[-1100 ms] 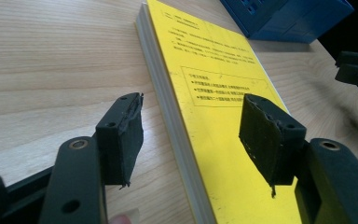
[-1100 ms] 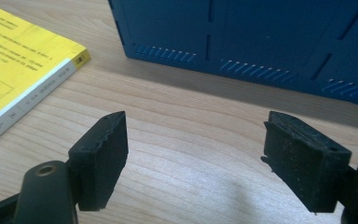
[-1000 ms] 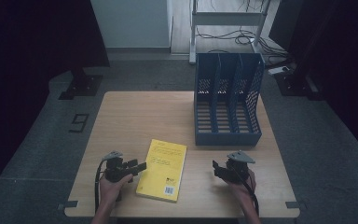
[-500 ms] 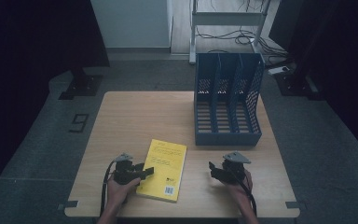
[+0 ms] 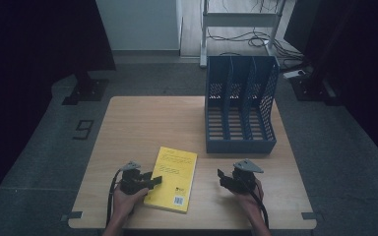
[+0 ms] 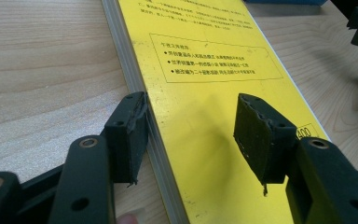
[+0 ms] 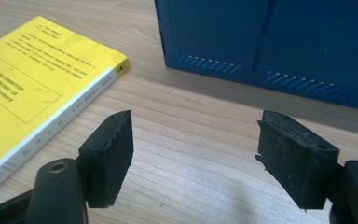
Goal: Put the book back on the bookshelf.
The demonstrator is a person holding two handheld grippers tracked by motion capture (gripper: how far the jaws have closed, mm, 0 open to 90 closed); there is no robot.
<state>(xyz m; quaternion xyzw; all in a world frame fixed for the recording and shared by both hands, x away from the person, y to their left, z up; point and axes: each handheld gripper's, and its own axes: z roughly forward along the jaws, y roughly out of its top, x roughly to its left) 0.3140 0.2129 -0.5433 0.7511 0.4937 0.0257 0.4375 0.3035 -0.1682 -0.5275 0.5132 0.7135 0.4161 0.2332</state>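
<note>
Paperback book (image 5: 171, 179) near tabletop's front edge looks light, stiff-ish, glossy/slippery; left gripper (image 6: 191, 128), jaws just been closing but not yet clamped, straddles its page edge w/ one pad beside edge, one over cover — pinch there; right gripper (image 7: 205, 154) released, nothing between.

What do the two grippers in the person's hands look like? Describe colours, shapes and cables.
Both the left gripper and the right gripper are black, each topped by a grey three-cornered plate and trailing a black cable. Their jaws end in flat, worn black pads.
</note>
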